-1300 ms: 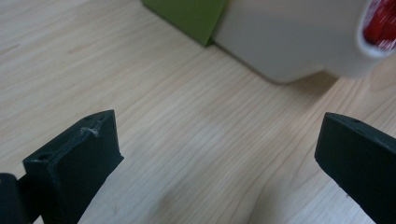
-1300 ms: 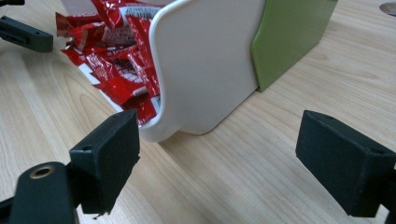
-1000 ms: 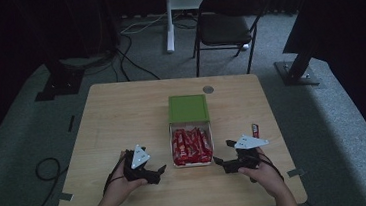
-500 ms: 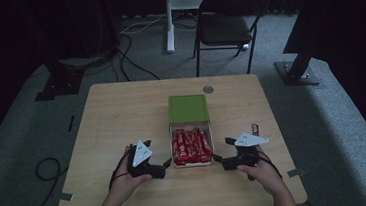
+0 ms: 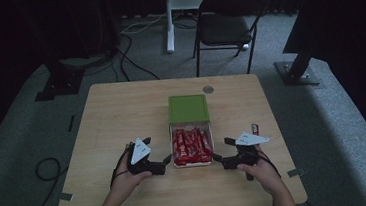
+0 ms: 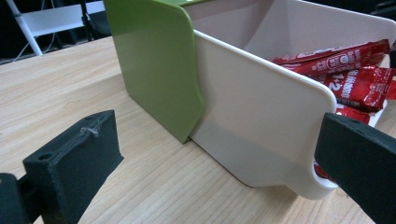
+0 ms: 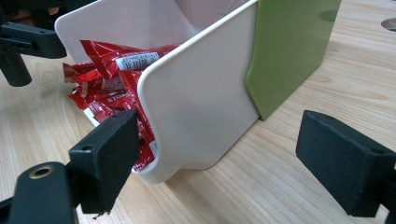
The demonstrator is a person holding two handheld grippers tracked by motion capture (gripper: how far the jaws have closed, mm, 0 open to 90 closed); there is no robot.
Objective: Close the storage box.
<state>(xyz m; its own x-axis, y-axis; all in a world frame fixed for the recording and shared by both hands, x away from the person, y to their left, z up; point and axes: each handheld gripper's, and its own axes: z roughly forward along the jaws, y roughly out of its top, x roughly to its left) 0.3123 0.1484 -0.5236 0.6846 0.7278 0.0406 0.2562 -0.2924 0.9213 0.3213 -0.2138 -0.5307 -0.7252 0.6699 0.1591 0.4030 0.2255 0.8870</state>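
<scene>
The wooden table [image 5: 122, 123] takes up the middle of the high view, its far edge toward the top of the frame, dark floor all around. Above it, at top centre-right, a black folding chair [image 5: 229, 21] stands on the floor beside a white stand leg [image 5: 168, 19].

Dead centre on the table sits the box [image 5: 190, 132], a white tray pulled partway out of a green sleeve [image 5: 187, 108]. Its long axis runs up and down the frame: the green end points to the top, the open white end points to the bottom, toward the person. The exposed part is packed with red packets [image 5: 190, 145], lying mostly lengthwise along that same axis.

Left of the box's near end, the left gripper [image 5: 158, 153] is held in a hand, jaws spread apart with nothing between them, aimed rightward at the tray. In the left gripper view the white side wall [image 6: 261, 126] stands right ahead between the two black jaws, green sleeve at upper left, packets at the right edge.

The right gripper [image 5: 221, 150] mirrors it at lower right of the box, jaws wide apart and holding nothing, aimed leftward. The right gripper view has the white wall [image 7: 201, 102] centred, sleeve at upper right, packets spilling at the left.

One loose red packet [image 5: 255, 128] lies on the table just right of that gripper's grey plate. A small round grey disc [image 5: 208, 89] sits in the tabletop above the sleeve.
</scene>
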